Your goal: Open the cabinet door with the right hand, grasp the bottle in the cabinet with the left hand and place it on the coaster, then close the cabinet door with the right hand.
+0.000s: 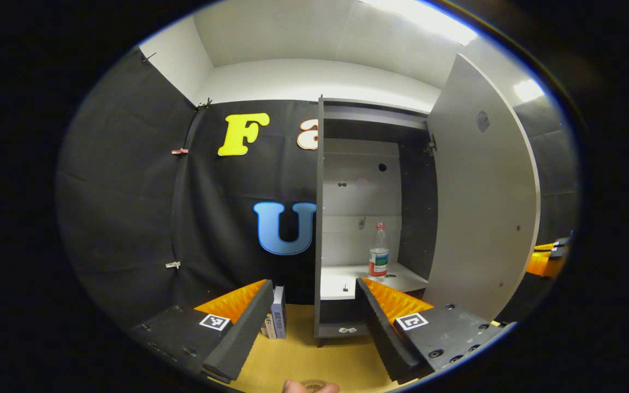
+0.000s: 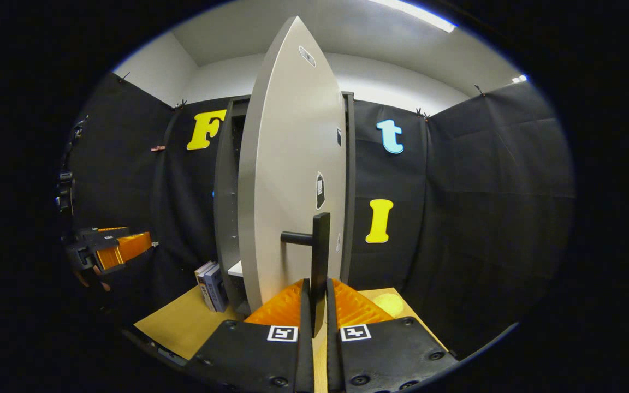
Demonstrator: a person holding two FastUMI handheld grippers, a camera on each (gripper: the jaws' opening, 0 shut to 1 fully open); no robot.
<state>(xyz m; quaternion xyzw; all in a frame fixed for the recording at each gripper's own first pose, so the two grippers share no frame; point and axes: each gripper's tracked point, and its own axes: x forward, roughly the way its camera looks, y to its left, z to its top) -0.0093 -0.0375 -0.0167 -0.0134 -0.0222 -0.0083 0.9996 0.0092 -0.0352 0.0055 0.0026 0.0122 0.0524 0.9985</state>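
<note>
Bottle (image 1: 378,251) upright on cabinet shelf (image 1: 366,277), door (image 2: 292,180) swung open. Right gripper (image 2: 319,297) clamped on door handle (image 2: 320,262); left gripper (image 1: 314,305) wide, empty, facing cabinet. Step: reach for bottle. Next: push left in, straddle bottle, squeeze.

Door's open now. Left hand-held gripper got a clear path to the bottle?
Probably yes. The left hand-held gripper is open and aimed into the cabinet; the bottle stands upright on the shelf with nothing in front of it. The right hand-held gripper holds the door wide by its handle.
</note>
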